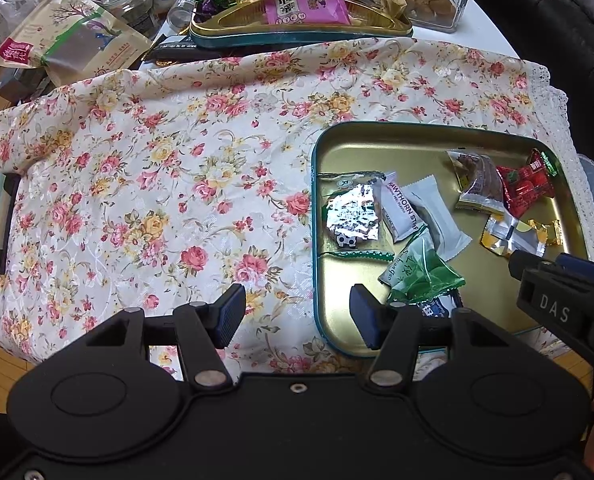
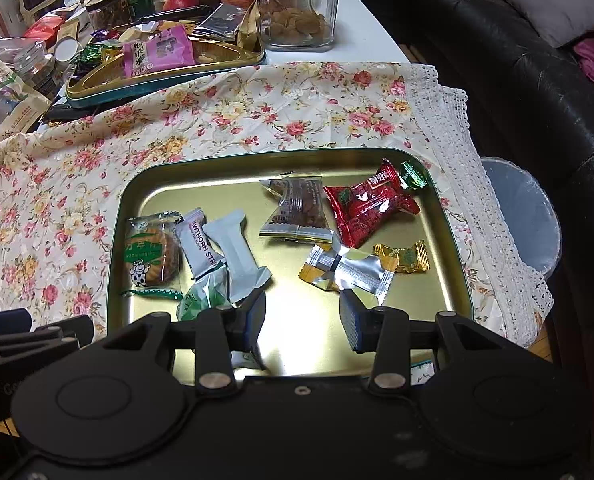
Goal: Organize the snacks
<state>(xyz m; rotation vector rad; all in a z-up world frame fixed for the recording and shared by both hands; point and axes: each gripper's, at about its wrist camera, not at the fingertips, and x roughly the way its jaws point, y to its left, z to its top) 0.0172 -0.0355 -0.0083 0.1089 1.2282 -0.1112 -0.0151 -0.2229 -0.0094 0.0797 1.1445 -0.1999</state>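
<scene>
Snacks lie scattered in a gold tin tray (image 2: 449,240) with a teal rim, which sits on the floral tablecloth (image 1: 157,168) near the table's right edge. Toward the tray's left edge lie a green-labelled biscuit pack (image 2: 151,256), a white pack reading "HAWTHORN" (image 2: 199,246) and a plain white wrapper (image 2: 237,254), with a green leaf-print packet (image 2: 203,300) just below them. Toward the tray's far right corner sit a clear pack of brown pieces (image 2: 297,210), a red packet (image 2: 371,206) and a small green candy (image 2: 413,175); nearer the middle lie a silver wrapper (image 2: 349,270) and a gold candy (image 2: 407,258).

The right wrist view alone shows the biscuit's cow label plainly, since glare turns that pack silver in the left view; it also shows a black sofa (image 2: 537,80) and a grey bin (image 2: 529,216) past the table's right edge. The left wrist view alone takes in the bare left half of the cloth and a beige pouch (image 1: 69,36) at the far left corner. Both views show a second tin (image 1: 297,32) full of sweets along the far edge, beside a glass jar (image 2: 299,4).

The left gripper (image 1: 297,316) hangs over the tray's near left corner, jaws spread wide and empty. The right gripper (image 2: 303,320) hovers above the tray's near edge, jaws partly spread with nothing between them; its left finger may brush the white wrapper's end, though the angle leaves that unclear.
</scene>
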